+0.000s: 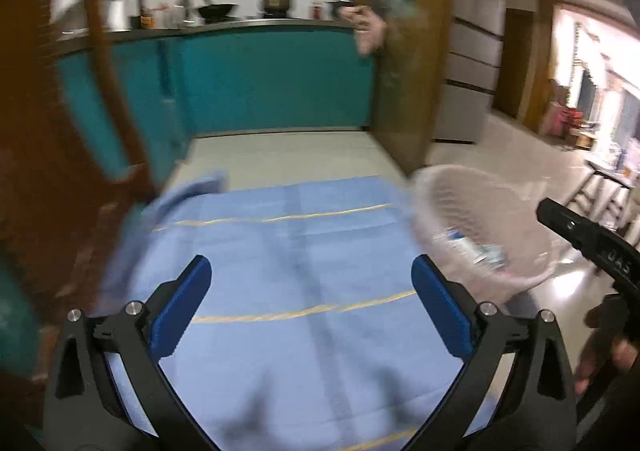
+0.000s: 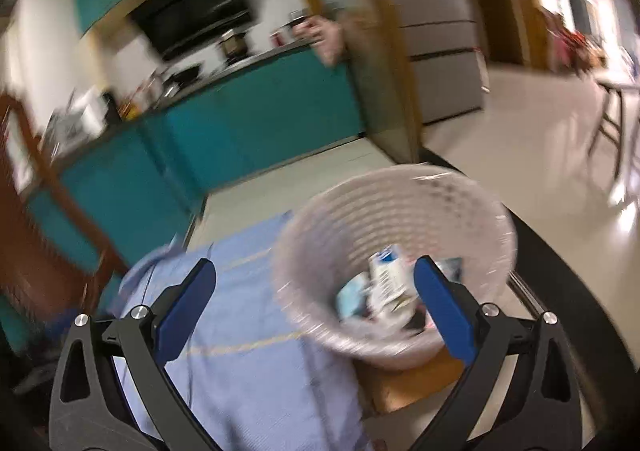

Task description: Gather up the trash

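At the table's right edge, a white basket holds blurred, seemingly paper trash. Both the left gripper and right gripper hover spread, empty, above the blue cloth.

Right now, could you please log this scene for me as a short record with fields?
surface: blue cloth with yellow stripes
basket: white mesh basket at the cloth's right edge
basket contents: paper trash, blurred
left gripper: open, empty, above the cloth
right gripper: open, empty, near the basket
background: teal counter
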